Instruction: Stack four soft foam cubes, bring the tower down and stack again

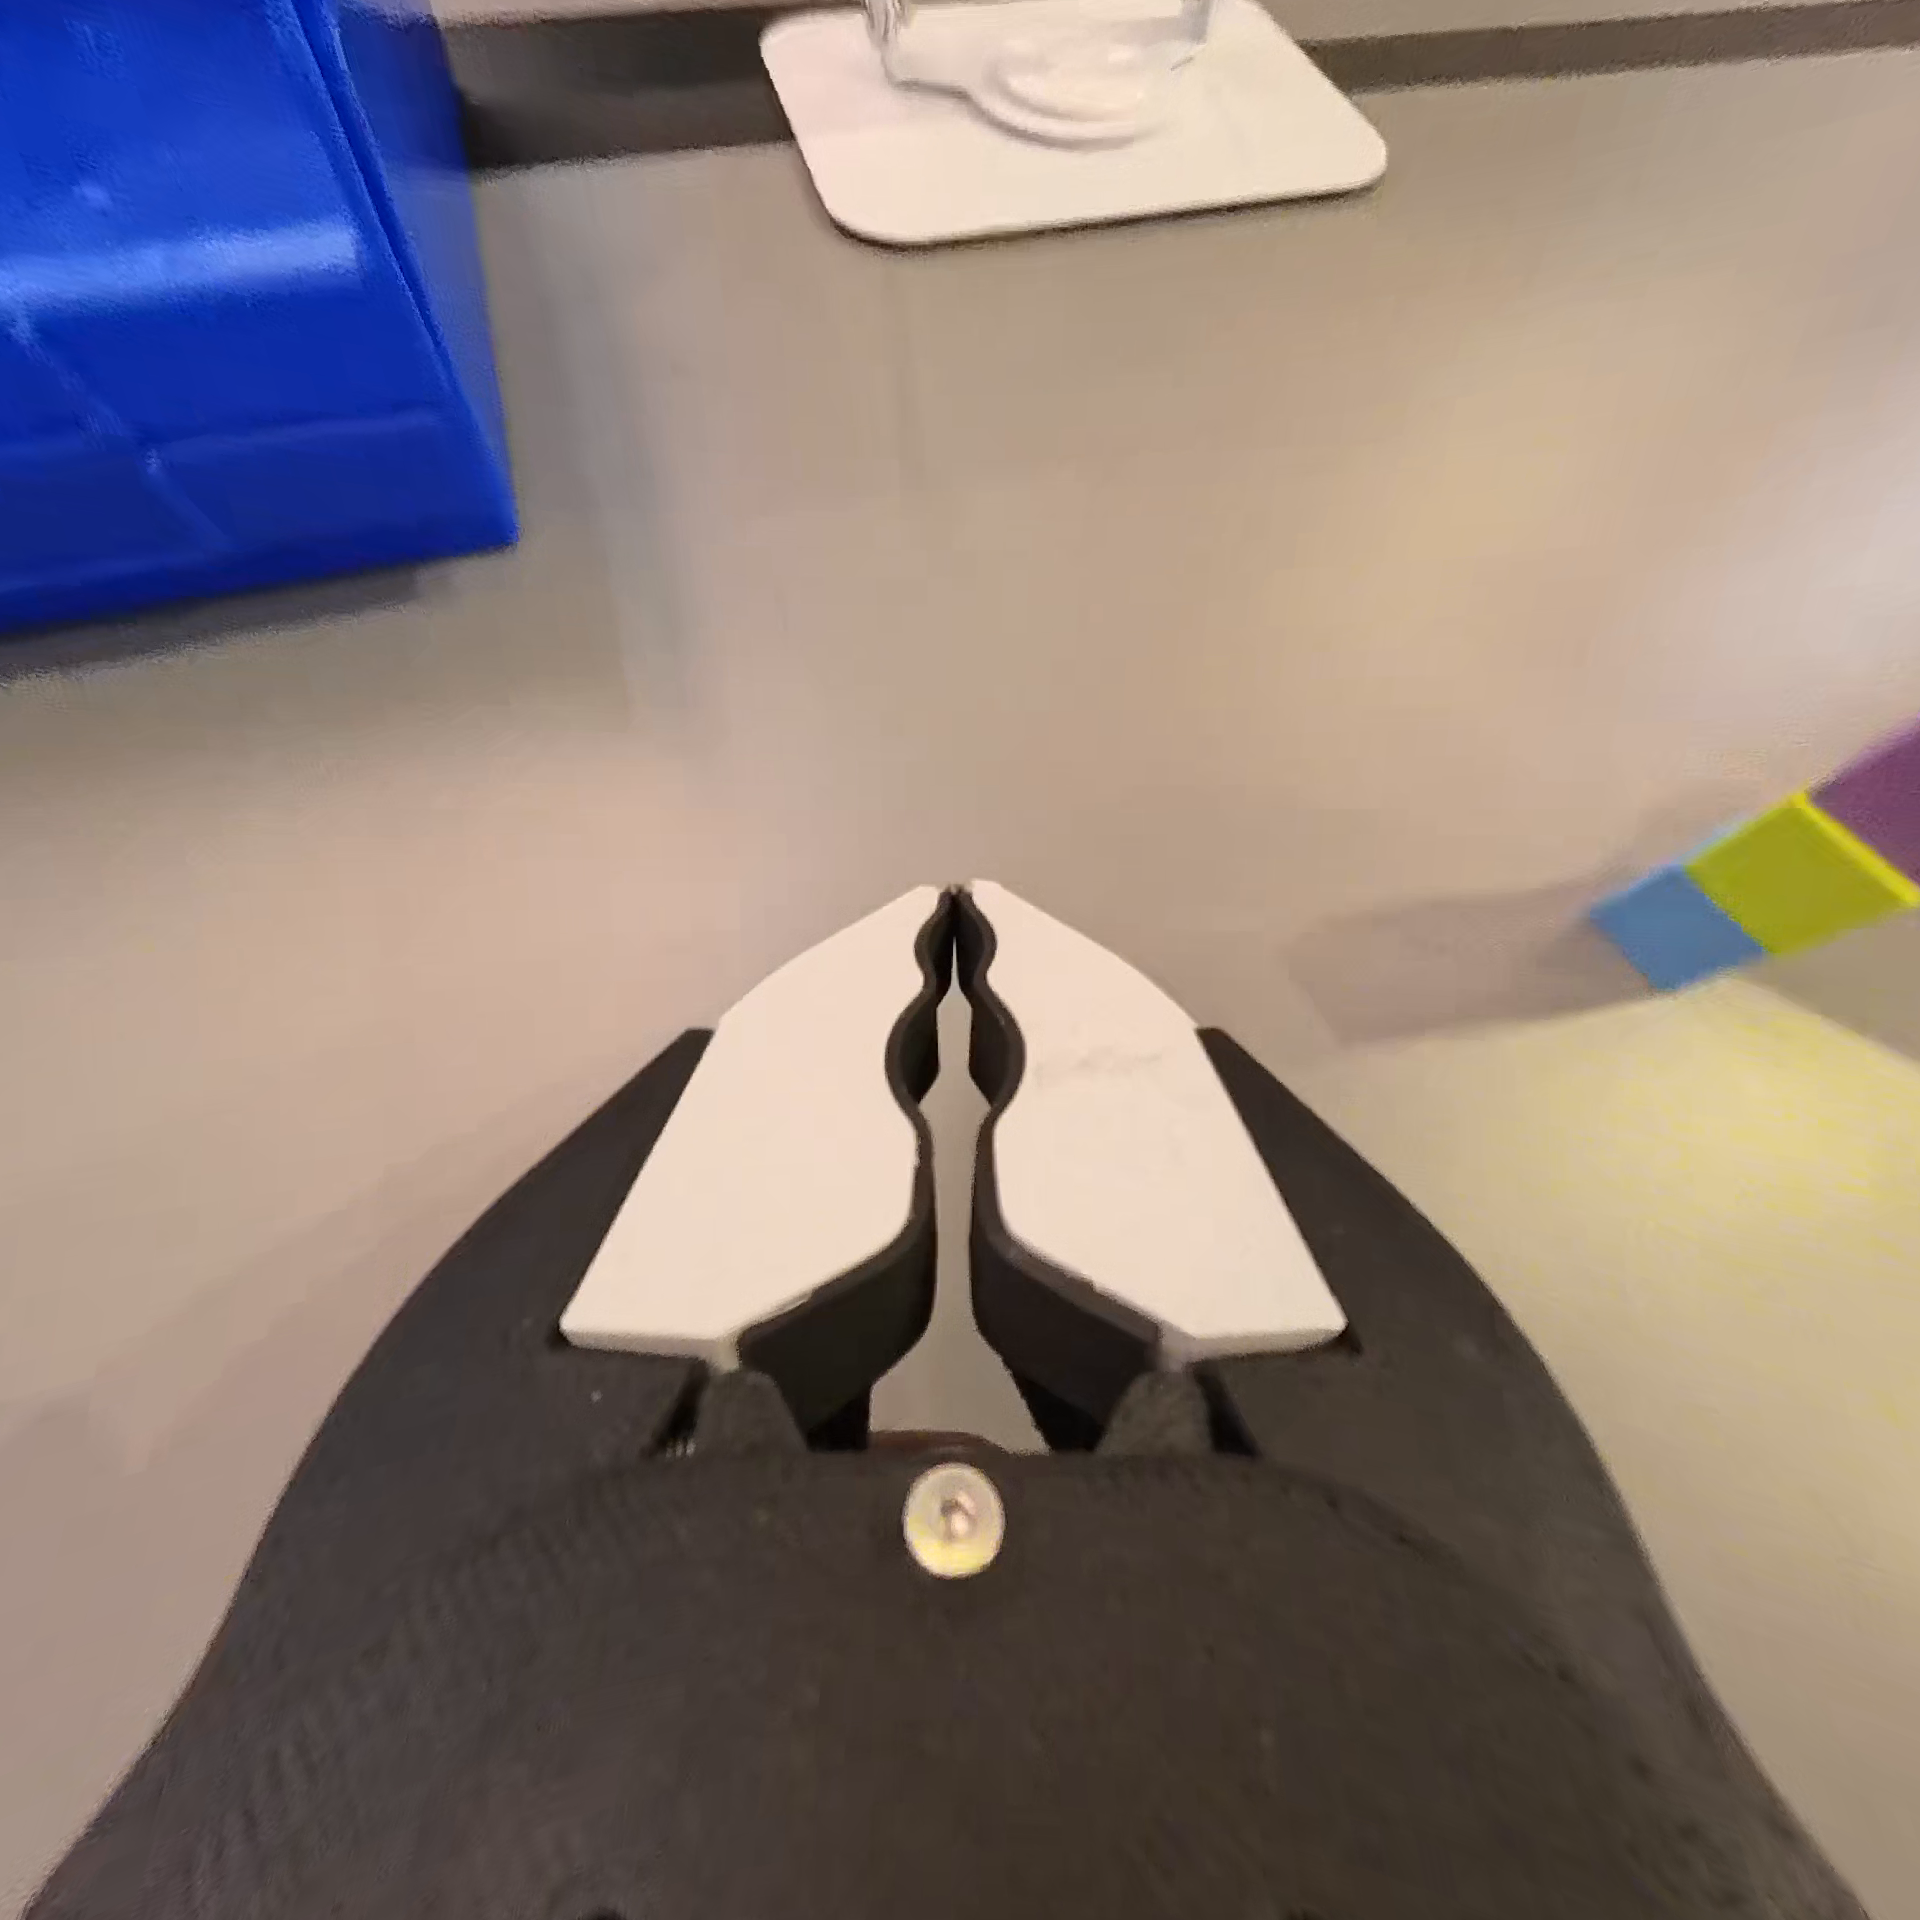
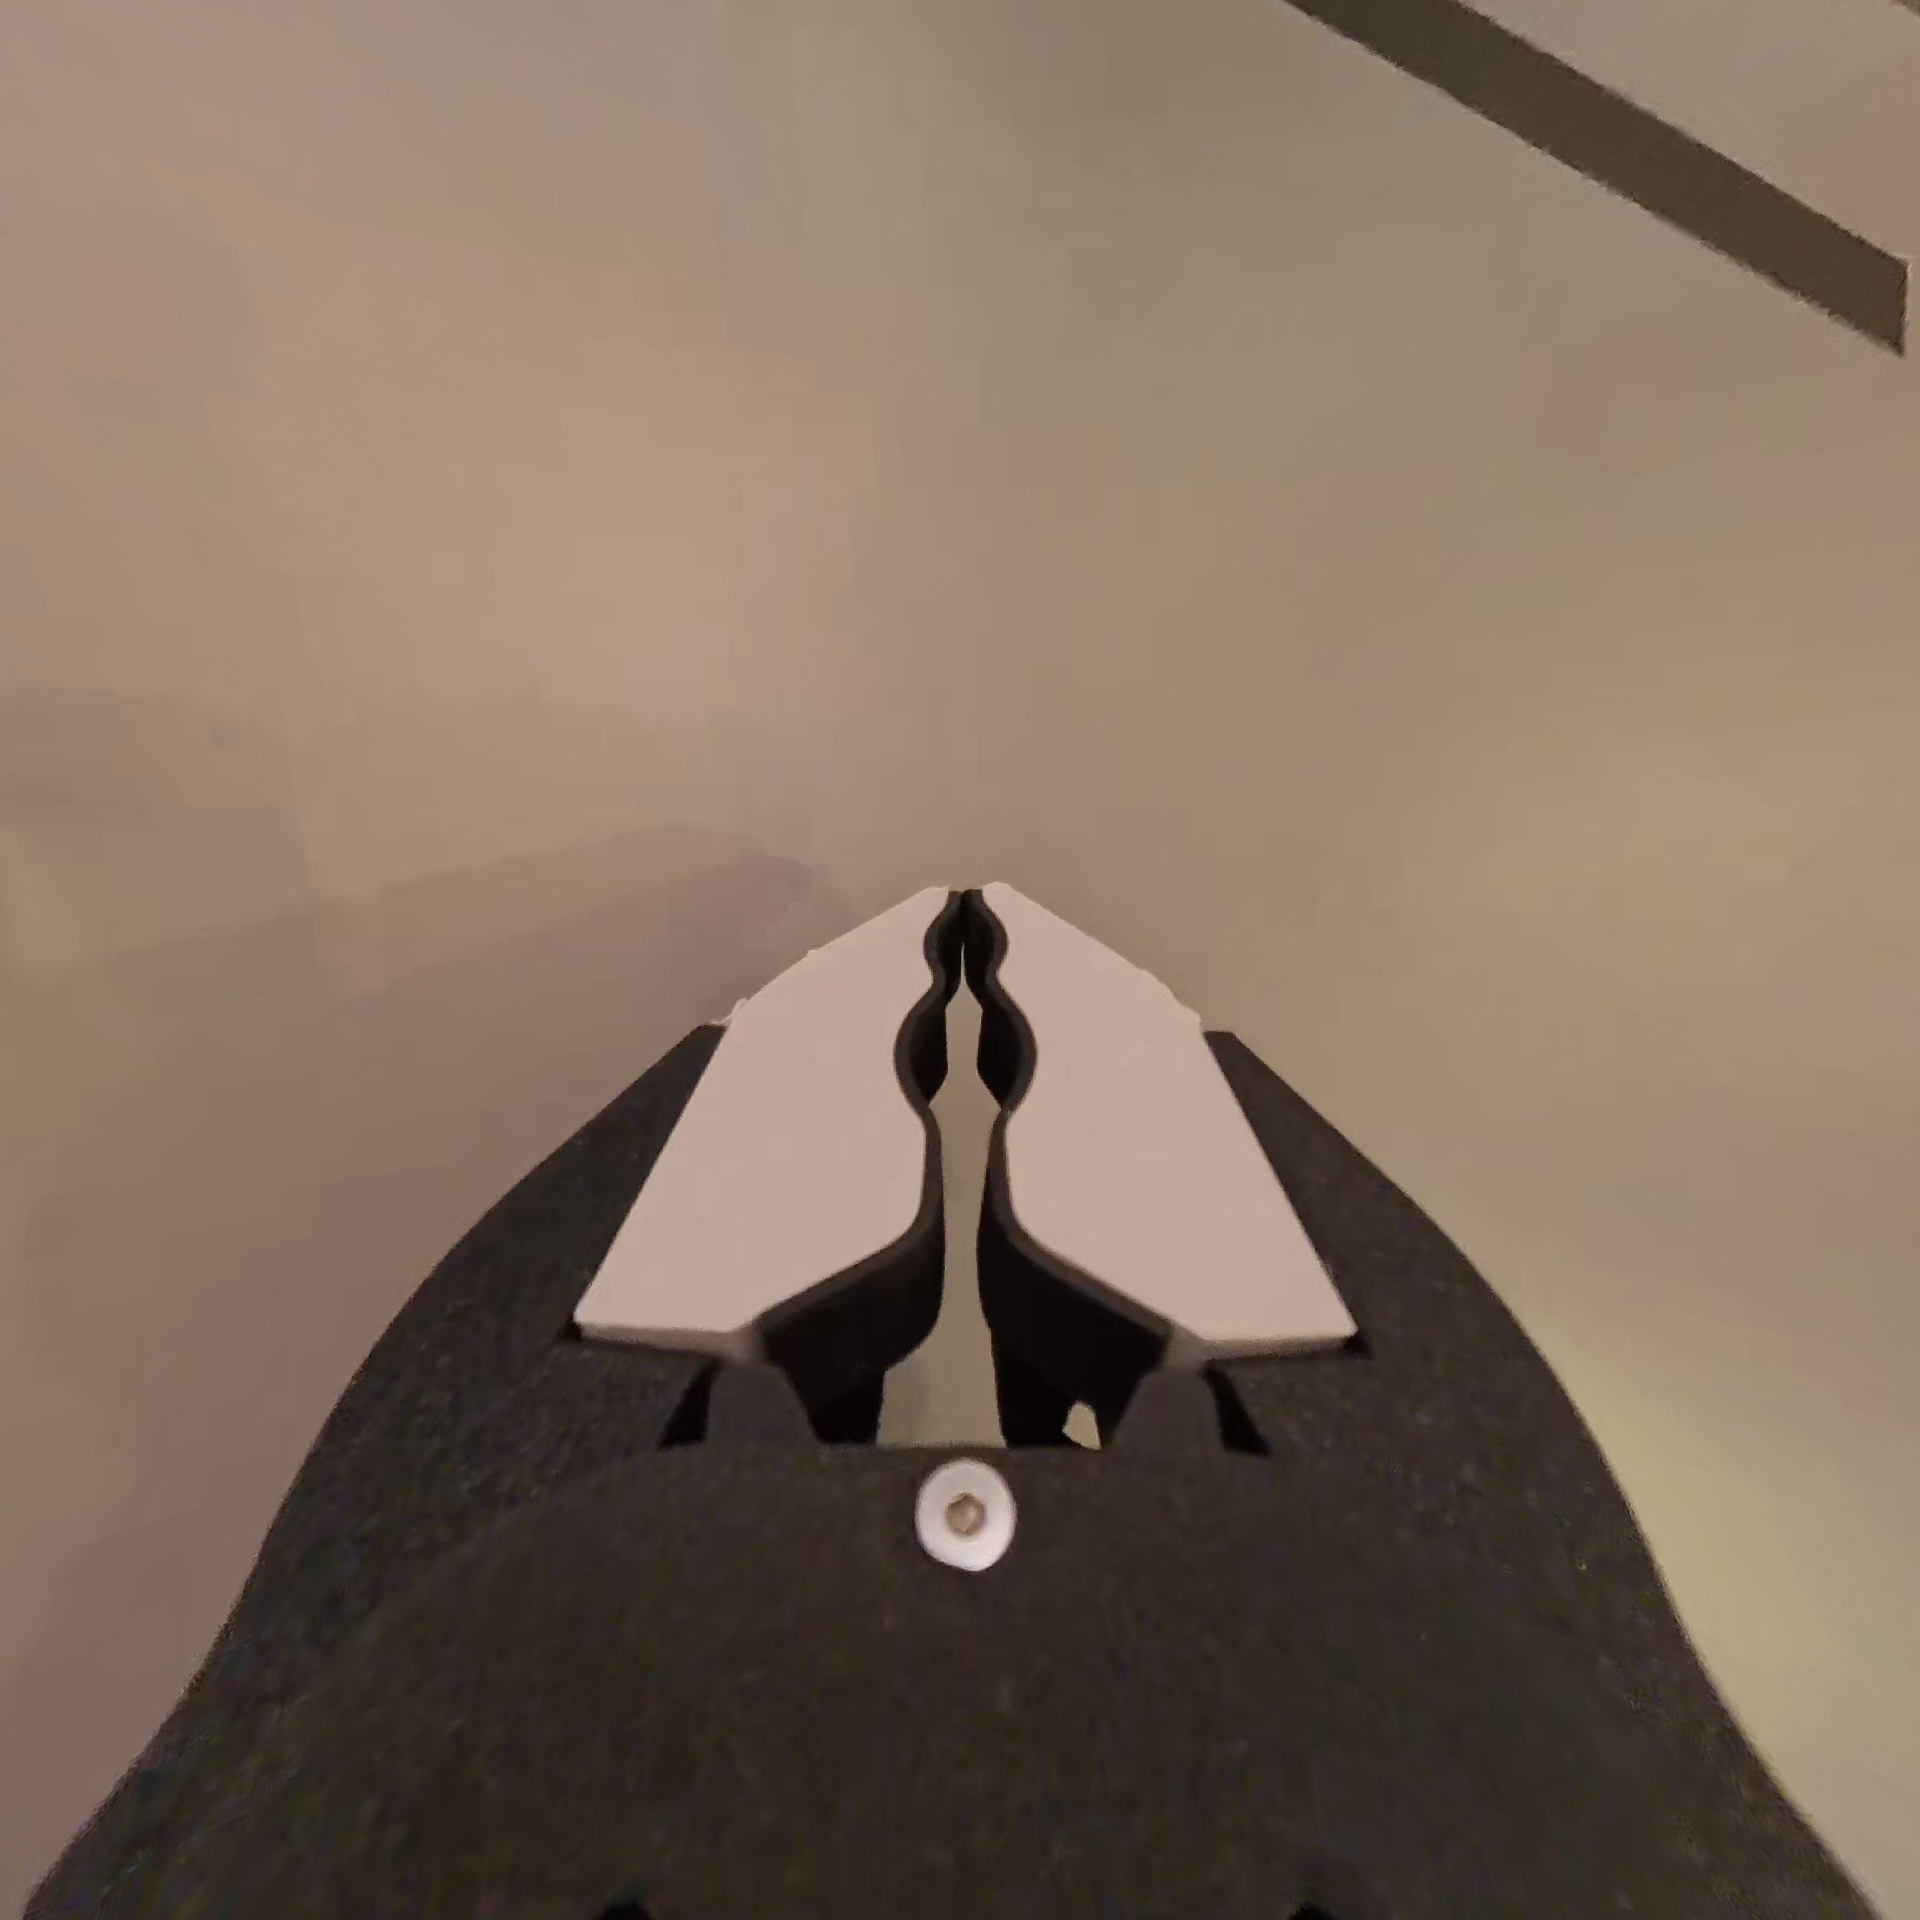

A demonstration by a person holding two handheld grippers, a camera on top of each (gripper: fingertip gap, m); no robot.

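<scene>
The left tool [image 1: 954, 891] hangs over the smooth grey counter [image 1: 935, 623] with its two white fingers [image 1: 831, 1091] pressed together at the tips, nothing between them. Off to its right, near the picture's edge, three soft foam cubes lie touching in a slanted row on the counter: a light blue foam cube [image 1: 1673, 928] nearest, a yellow-green foam cube [image 1: 1792, 873] in the middle, and a purple foam cube [image 1: 1881, 800] cut off by the frame. A fourth cube does not show. To the left stands a glossy blue plastic bin [image 1: 229, 312]; at the far side a white rounded mat [image 1: 1195, 166] carries a clear glass vessel [image 1: 1039, 73], blurred.

The right tool [image 2: 964, 891] is likewise closed tip to tip on nothing, above bare counter [image 2: 727, 468], with a dark strip [image 2: 1662, 156] crossing the upper right corner.
</scene>
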